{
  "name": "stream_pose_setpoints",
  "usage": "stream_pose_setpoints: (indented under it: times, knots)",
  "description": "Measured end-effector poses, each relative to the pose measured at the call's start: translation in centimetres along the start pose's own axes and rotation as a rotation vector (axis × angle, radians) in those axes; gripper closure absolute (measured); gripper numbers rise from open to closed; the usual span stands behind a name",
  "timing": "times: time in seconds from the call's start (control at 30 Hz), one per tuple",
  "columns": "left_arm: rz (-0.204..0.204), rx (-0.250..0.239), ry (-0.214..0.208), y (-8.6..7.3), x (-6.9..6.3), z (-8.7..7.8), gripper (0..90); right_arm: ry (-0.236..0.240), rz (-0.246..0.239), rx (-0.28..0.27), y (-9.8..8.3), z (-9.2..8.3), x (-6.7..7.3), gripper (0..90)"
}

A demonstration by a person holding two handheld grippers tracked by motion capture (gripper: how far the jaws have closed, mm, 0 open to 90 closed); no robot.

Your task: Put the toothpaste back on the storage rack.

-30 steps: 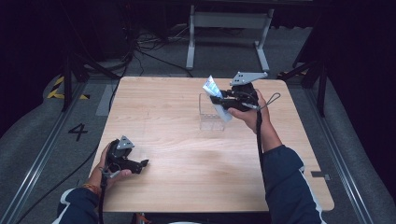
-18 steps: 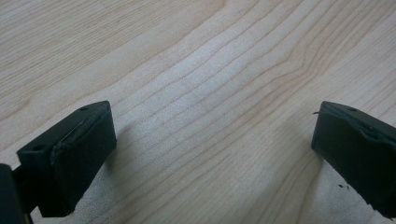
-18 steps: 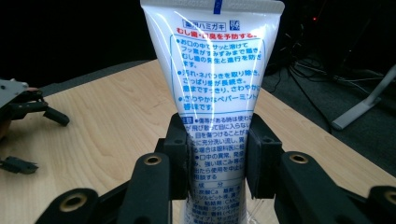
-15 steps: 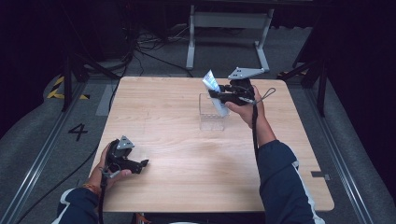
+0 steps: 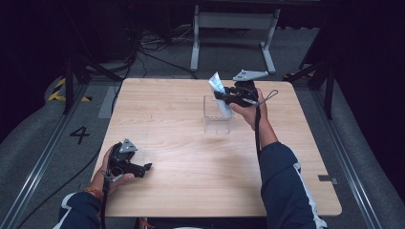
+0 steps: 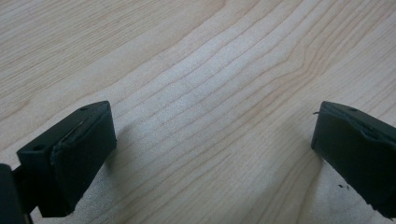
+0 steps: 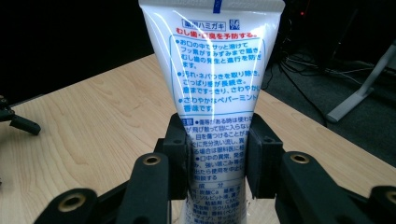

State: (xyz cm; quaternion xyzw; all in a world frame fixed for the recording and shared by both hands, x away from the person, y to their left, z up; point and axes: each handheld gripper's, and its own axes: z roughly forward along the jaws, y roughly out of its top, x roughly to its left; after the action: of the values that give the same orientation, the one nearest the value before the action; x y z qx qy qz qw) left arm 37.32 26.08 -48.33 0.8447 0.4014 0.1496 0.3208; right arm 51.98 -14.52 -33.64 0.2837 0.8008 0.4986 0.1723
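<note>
A white toothpaste tube [image 7: 215,79] with blue and red print stands upright between the jaws of my right gripper [image 7: 217,154], which is shut on its lower body. From above, the tube [image 5: 218,90] leans over a clear plastic holder [image 5: 216,117] at the table's far middle, its lower end down inside the holder, and the right gripper [image 5: 228,98] is just right of the holder's top. My left gripper [image 5: 143,168] rests low at the table's near left. Its black jaws stand wide apart over bare wood [image 6: 210,121], open and with nothing between them.
The wooden table [image 5: 191,157] has its edges all round, with dark floor beyond. A grey metal stand [image 5: 234,24] and cables lie on the floor behind the far edge. A rail runs along the floor at the left.
My right hand has moved left and down with the tube, bringing its lower end into the clear holder. The left hand has stayed put.
</note>
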Motion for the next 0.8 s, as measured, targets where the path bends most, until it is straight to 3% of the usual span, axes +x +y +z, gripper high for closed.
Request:
stream_pose_setpoints:
  times: [0.6, 0.8]
  knots:
    - [0.001, 0.001, 0.0, 0.0, 0.0, 0.0, 0.3, -0.033, -0.024, -0.012, -2.0, 0.9, 0.0, 66.0]
    - [0.001, 0.001, 0.0, 0.0, 0.0, 0.0, 0.3, -0.041, -0.011, -0.029, -2.6, 0.7, -0.2, 65.6]
